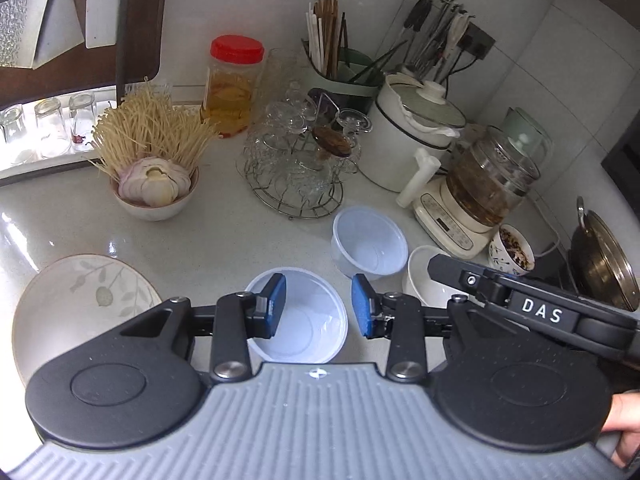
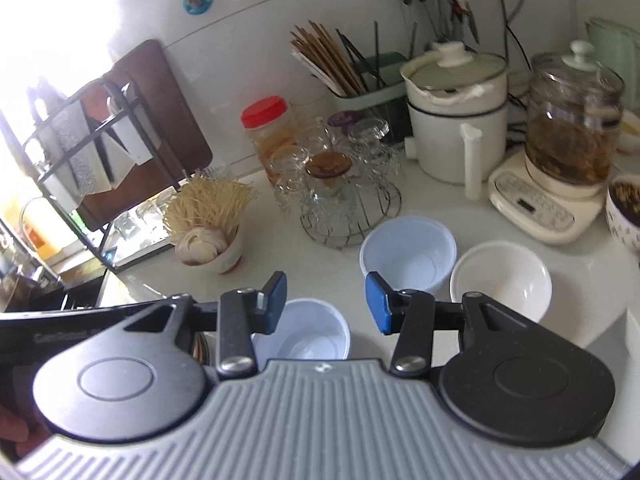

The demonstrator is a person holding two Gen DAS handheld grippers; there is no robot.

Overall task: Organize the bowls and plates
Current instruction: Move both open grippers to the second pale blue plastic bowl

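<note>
I judge the first pick not yet begun. The leaf-patterned plate lies on the surface left of the near plastic bowl; the white ceramic bowl sits right. Both jaws stand open, empty. Next: I lower the left gripper onto that bowl's rim.

L claw & R claw both spread wide, empty, angled down, R crossing beside L.
</note>
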